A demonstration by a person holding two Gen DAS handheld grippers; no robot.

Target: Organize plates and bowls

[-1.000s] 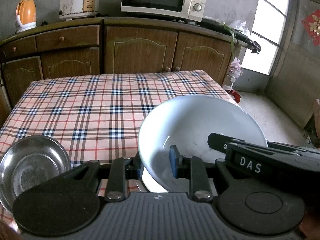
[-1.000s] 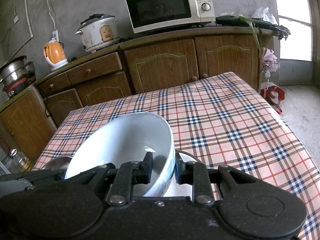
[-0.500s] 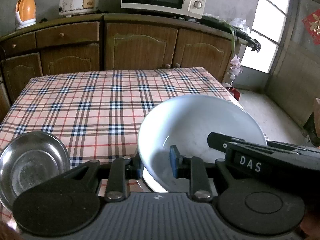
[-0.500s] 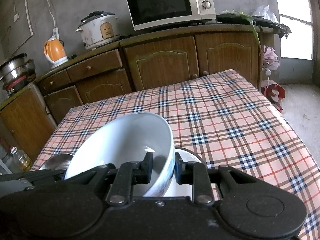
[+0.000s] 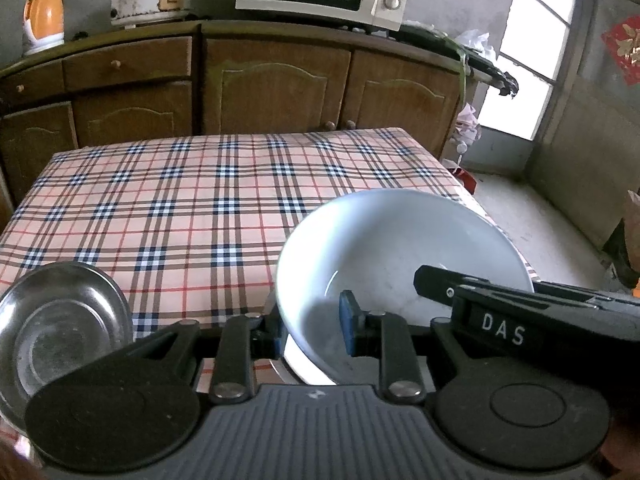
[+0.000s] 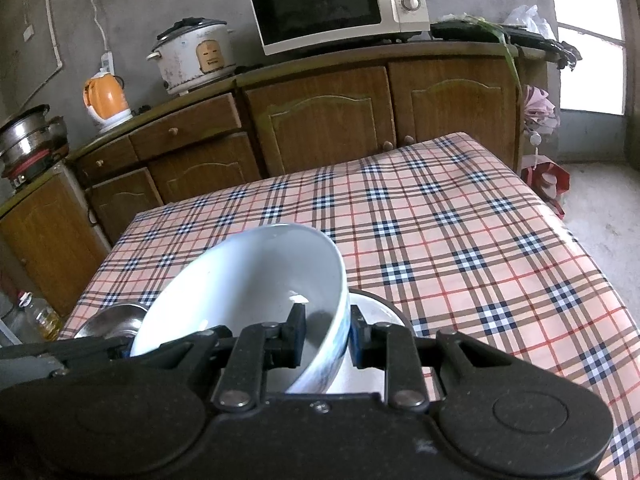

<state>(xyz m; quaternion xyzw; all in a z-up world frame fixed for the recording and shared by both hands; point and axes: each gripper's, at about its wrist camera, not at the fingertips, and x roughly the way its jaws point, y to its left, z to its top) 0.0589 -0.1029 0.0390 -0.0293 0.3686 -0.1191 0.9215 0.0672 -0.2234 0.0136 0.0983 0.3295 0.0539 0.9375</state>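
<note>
Both clamped on the white bowl [image 5: 400, 248]: left gripper [image 5: 310, 330] and right gripper [image 6: 326, 334] pinching opposite rims, tilted over the table's near edge. Mid-stacking, probably. Next: level, then lower onto the white plate [image 6: 376, 312] beneath, steel dish [image 5: 60, 336] alongside.

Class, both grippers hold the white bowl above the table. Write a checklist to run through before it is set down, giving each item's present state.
1. Left gripper clamps the white bowl rim: ok.
2. Right gripper clamps the opposite rim: ok.
3. Bowl level: not ok, tilted.
4. Bowl empty: ok.
5. White dish beneath ready to take it: cannot tell, mostly hidden.
6. Steel dish clear of the bowl: ok.
</note>
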